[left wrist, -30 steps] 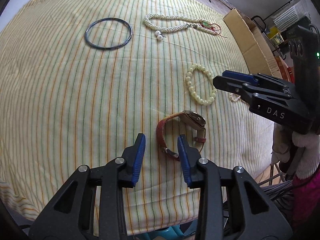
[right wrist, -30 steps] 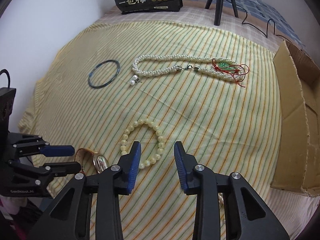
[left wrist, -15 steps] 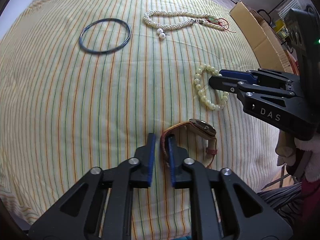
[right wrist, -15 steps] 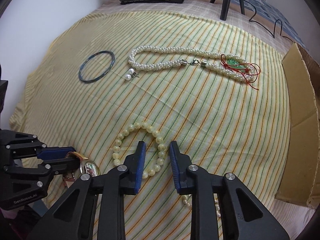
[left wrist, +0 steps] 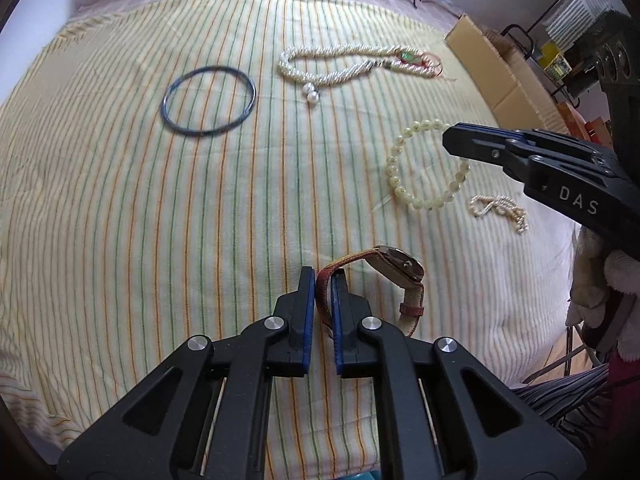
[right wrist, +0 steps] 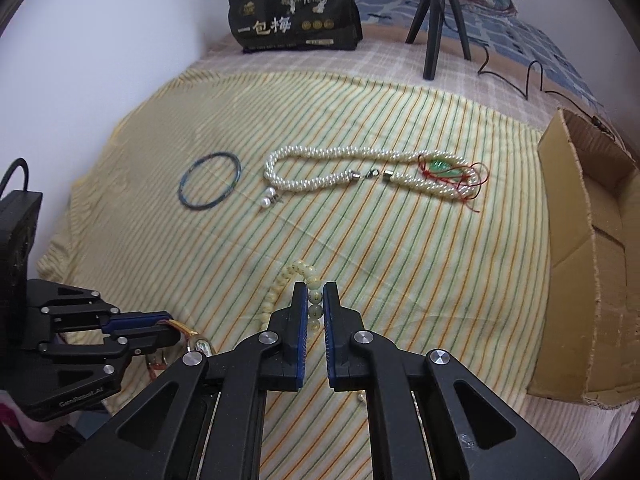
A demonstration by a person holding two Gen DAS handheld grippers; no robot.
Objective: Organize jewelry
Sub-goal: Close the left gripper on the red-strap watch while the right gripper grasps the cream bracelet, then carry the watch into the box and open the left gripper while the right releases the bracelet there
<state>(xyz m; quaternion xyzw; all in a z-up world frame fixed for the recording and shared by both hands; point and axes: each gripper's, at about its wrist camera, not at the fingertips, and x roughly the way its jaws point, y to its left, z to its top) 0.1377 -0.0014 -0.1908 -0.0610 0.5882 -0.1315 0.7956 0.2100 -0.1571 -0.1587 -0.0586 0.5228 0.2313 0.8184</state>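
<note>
1. Left wrist view: the left gripper (left wrist: 323,286) is squeezed tight on the red strap of the watch (left wrist: 394,276). The strap sits right between its two blue fingers (left wrist: 307,300).
2. The watch face sticks out at about 2 o'clock from those fingers, tilted up off the striped cloth (left wrist: 120,200).
3. The right gripper (left wrist: 454,140) comes in from 3 o'clock. Its tip sits on the far side of the bead bracelet (left wrist: 424,166) (a ring of pale round beads).
4. A small pearl chain (left wrist: 498,208) lies in a little heap near the bracelet, at about 4 o'clock from it.
5. Farther back, at 12 o'clock, lies the long pearl necklace (left wrist: 352,64), with two pearl earrings (left wrist: 311,94) just beside its left end. The dark bangle (left wrist: 209,100) lies flat at 11 o'clock.
6. Right wrist view: the right gripper (right wrist: 315,298) is clamped on the bead bracelet (right wrist: 298,276). A few beads show between its fingers (right wrist: 298,312).
7. The left gripper (right wrist: 166,326) is low at 9 o'clock, with a bit of the watch (right wrist: 198,344) poking out by its tip.
8. The pearl necklace (right wrist: 372,172) lies at 12 o'clock, with a green charm (right wrist: 440,166) on red thread at its right end. The bangle (right wrist: 210,180) is at 11 o'clock.
9. A cardboard box (right wrist: 592,264) stands at 3 o'clock.
</note>
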